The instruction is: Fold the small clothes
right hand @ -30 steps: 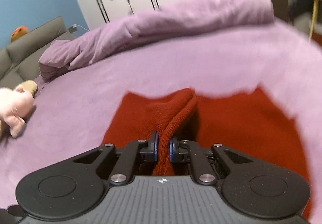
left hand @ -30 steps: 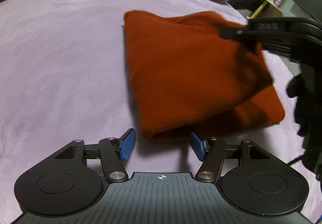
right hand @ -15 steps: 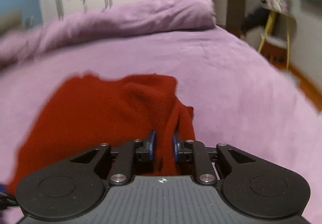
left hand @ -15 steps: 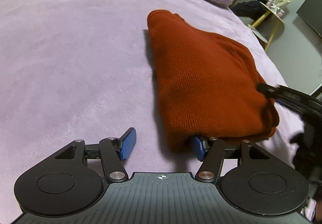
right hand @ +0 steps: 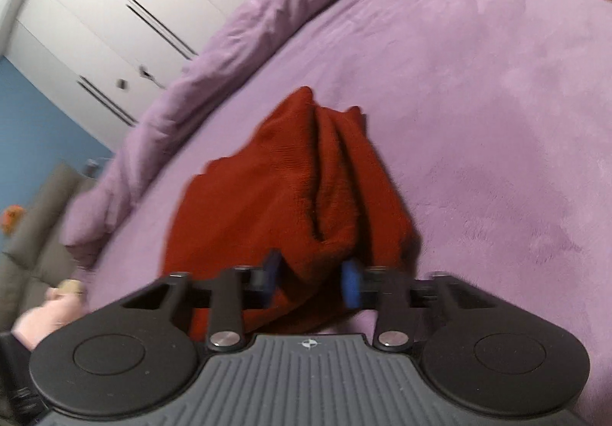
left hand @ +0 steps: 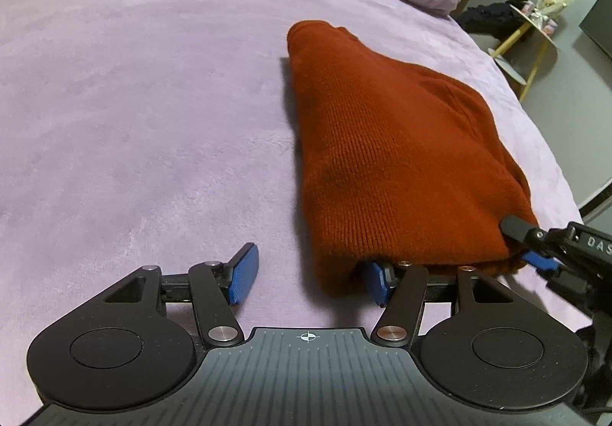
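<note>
A rust-red knitted garment (left hand: 386, 158) lay folded on the purple bed (left hand: 134, 101), filling the centre-right of the left wrist frame and narrowing toward its upper middle. The left tool (left hand: 310, 278) sat at the bottom centre of that frame with its blue pads wide apart and nothing between them: the left pad rested over bare bedcover, while the right pad was tucked just under the near edge of the garment. At the lower right of the same frame the right tool (left hand: 535, 246) reached in, its fingers at the garment's near right corner. In the right wrist frame the right tool (right hand: 311, 278) stood partly open, its blue pads either side of a bunched fold of the garment (right hand: 290, 189) with a small gap showing on each side, so it no longer pinched the cloth. A rumpled lilac duvet (right hand: 237, 43) ran along the far edge of the bed, white wardrobe doors (right hand: 95, 24) stood in the upper left, and a pink soft toy (right hand: 46, 315) lay blurred at the lower left.
</note>
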The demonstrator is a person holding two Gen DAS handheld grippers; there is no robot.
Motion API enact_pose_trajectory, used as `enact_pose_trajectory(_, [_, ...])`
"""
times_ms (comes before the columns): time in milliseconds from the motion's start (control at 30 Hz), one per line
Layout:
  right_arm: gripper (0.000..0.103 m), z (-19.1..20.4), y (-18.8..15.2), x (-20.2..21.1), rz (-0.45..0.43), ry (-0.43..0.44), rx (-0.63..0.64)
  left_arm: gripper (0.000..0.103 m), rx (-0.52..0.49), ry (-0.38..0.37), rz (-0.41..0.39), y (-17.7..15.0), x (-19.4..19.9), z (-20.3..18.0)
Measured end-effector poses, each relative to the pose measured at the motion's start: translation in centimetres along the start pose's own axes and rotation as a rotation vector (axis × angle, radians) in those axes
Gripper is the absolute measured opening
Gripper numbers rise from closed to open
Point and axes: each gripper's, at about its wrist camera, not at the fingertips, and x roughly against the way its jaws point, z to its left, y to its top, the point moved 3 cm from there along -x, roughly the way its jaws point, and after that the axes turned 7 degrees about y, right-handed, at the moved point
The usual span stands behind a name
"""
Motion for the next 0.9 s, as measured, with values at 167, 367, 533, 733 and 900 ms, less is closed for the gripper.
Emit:
enact_pose_trajectory(167, [0.016, -0.8, 0.7, 1.7, -0.053, 0.329, -0.288, 0.066, 0.019, 0.011, -0.008, 0.1, 0.1, 0.6])
enact_pose_trajectory(367, [0.015, -3.9, 0.0, 0.8, -0.022, 0.033, -0.217, 0.067, -0.005, 0.013, -0.015, -0.1, 0.3, 0.4])
enact_pose_trajectory(533, [0.015, -2.2, 0.2, 1.6, -0.052, 0.079, -0.153, 0.066, -0.012, -0.005, -0.037, 0.1, 1.6, 1.4])
enact_pose_trajectory(733, [0.019, -3.7, -0.3, 2.0, -0.026, 0.022, -0.137, 0.067, -0.009, -0.023, -0.007, 0.3, 2.8, 2.8])
enact_pose_trajectory(900, [0.031, -1.3, 1.1, 3.4, -0.102, -0.122, -0.026, 0.068, 0.025, 0.056, -0.057, 2.0, 3.3, 4.7])
